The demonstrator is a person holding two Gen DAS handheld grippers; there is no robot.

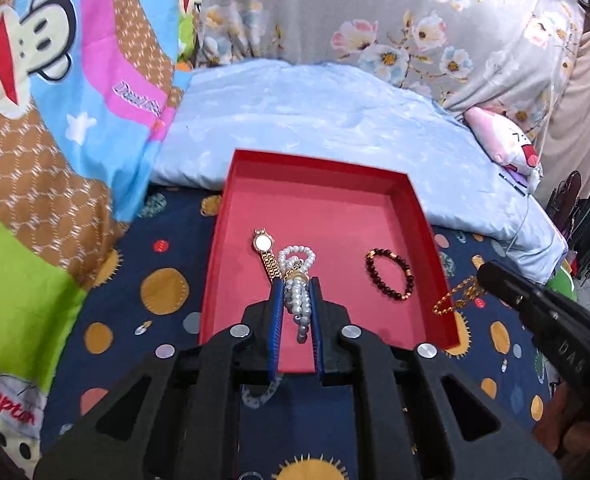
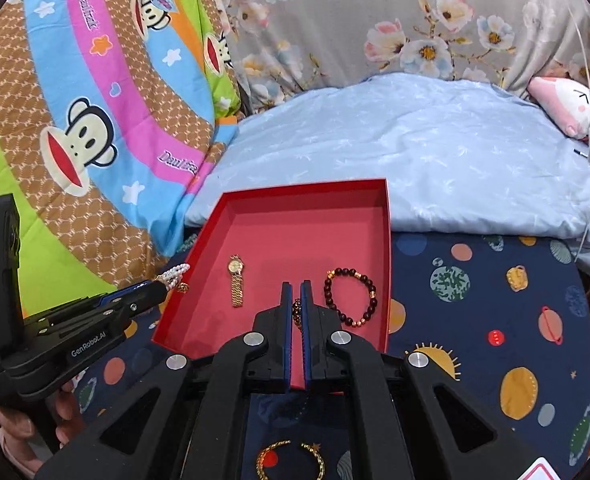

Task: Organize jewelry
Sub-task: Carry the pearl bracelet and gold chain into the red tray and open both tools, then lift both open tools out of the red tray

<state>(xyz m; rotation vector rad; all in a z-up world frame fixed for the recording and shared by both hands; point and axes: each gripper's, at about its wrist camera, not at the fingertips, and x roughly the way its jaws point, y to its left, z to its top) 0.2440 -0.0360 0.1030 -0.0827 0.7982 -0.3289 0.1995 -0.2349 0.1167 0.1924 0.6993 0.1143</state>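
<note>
A: What lies in the red tray (image 1: 407,196), left to right?
B: A gold watch (image 1: 266,254) at its left, a dark bead bracelet (image 1: 389,274) at its right.
A: The grippers?
B: Left gripper (image 1: 297,292) clenches a pearl strand (image 1: 300,300) over the tray; right gripper (image 2: 296,292), by the tray's right edge, pinches a gold chain (image 2: 297,312).

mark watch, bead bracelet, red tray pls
watch (image 2: 235,266), right wrist view, on its dial
bead bracelet (image 2: 329,303), right wrist view, on its left beads
red tray (image 1: 319,166), left wrist view, on its far wall
</note>
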